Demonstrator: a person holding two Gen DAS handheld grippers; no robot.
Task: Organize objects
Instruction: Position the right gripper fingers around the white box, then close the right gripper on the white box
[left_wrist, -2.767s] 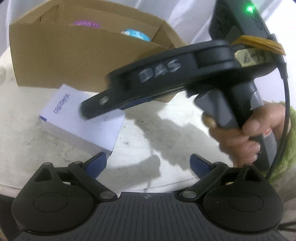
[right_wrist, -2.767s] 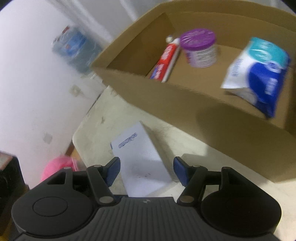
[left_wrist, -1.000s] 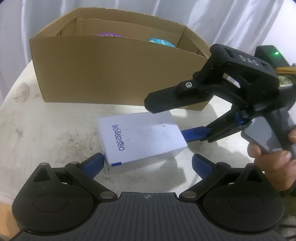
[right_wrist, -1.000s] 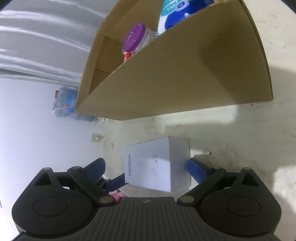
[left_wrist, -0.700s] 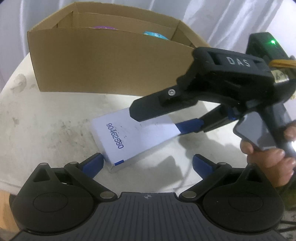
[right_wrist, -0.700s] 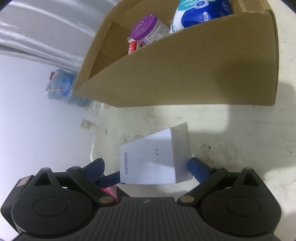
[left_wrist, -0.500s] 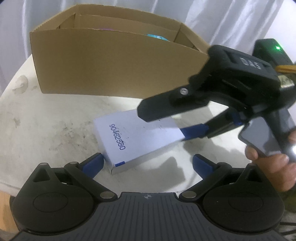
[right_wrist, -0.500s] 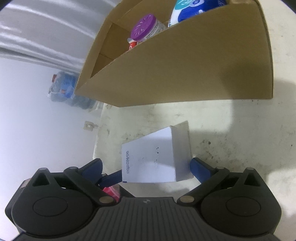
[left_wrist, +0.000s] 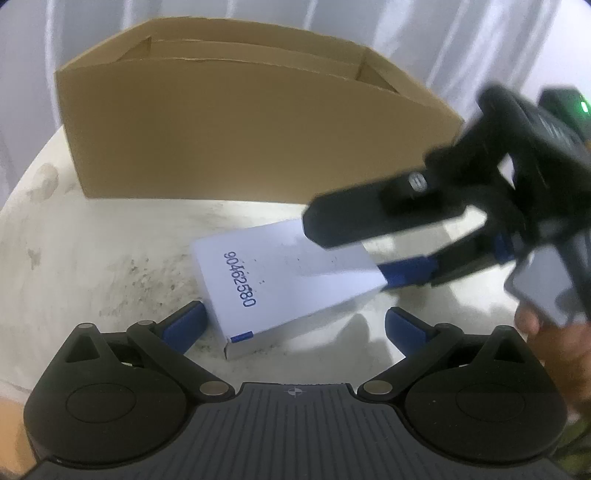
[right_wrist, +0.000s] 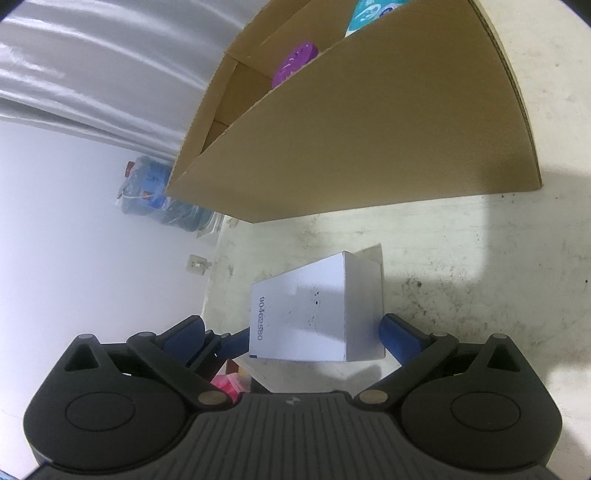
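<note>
Lying between both spread tongs: white box (left_wrist: 280, 280).

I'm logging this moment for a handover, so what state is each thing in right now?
white box: on the table, one end tilted up, between the right fingers.
cardboard box: upright, open-topped, items inside.
purple-lidded jar: inside the cardboard box.
left hand-held gripper: open, box corner between its fingers.
right hand-held gripper: open, straddling the white box.
</note>
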